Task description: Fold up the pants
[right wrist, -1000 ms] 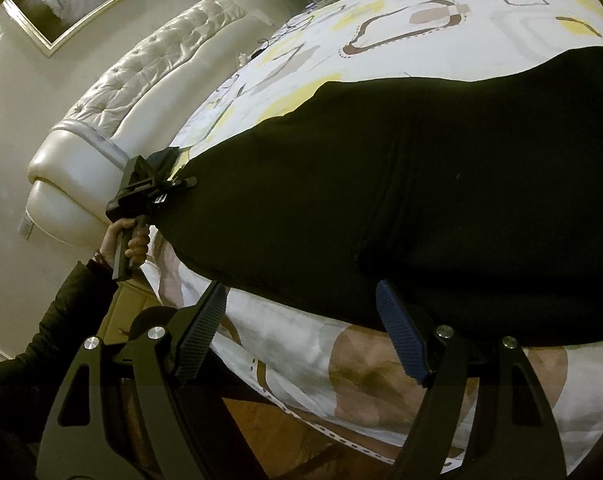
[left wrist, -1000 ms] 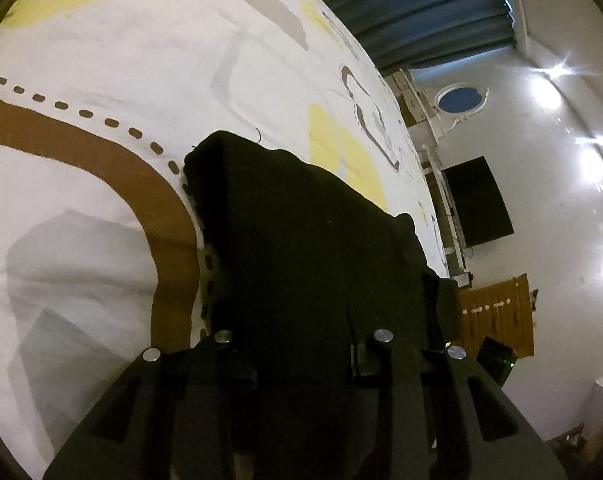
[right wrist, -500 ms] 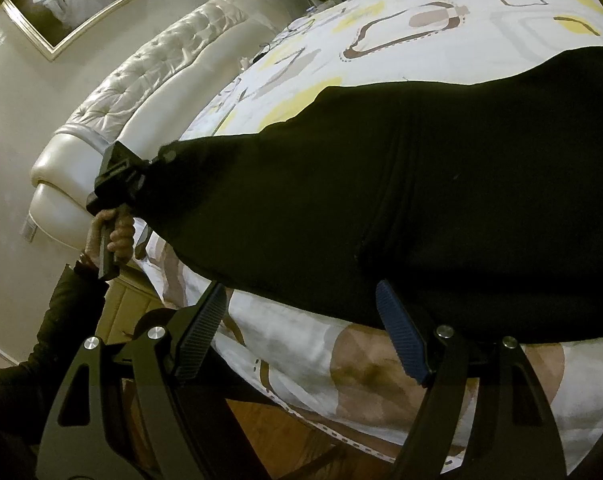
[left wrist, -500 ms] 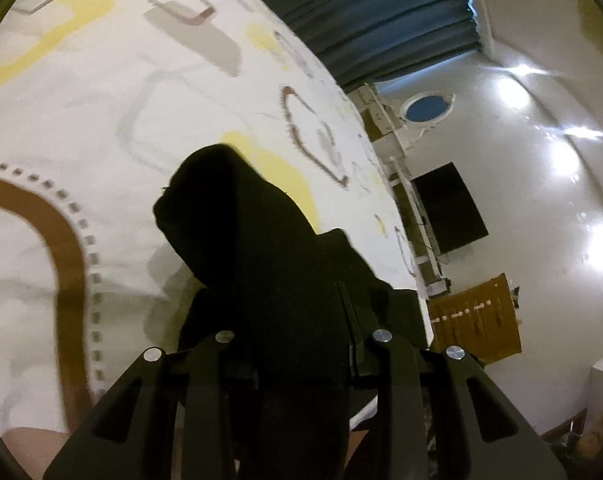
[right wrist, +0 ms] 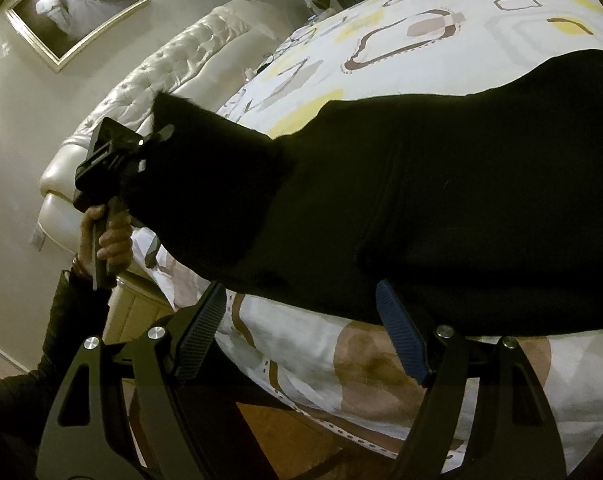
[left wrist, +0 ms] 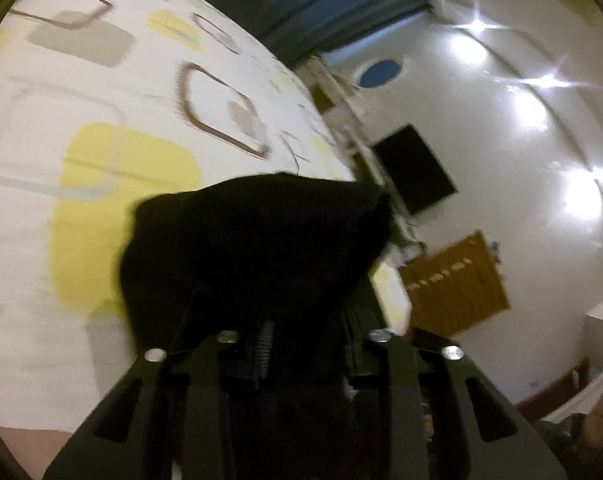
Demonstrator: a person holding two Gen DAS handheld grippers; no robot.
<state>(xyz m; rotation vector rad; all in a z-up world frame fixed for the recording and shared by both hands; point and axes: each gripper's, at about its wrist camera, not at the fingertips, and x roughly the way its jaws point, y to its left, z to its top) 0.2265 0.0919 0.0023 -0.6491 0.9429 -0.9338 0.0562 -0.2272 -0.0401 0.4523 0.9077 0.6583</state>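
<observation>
Hiding left gripper jaws: bunched pants.

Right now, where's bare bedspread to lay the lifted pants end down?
Free: the bedspread beyond the pants, toward the far edge and curtain, and the strip between the pants and headboard. The near strip by the open right gripper is narrow. Crowded: the left corner, where the left gripper holds the cloth up.
</observation>
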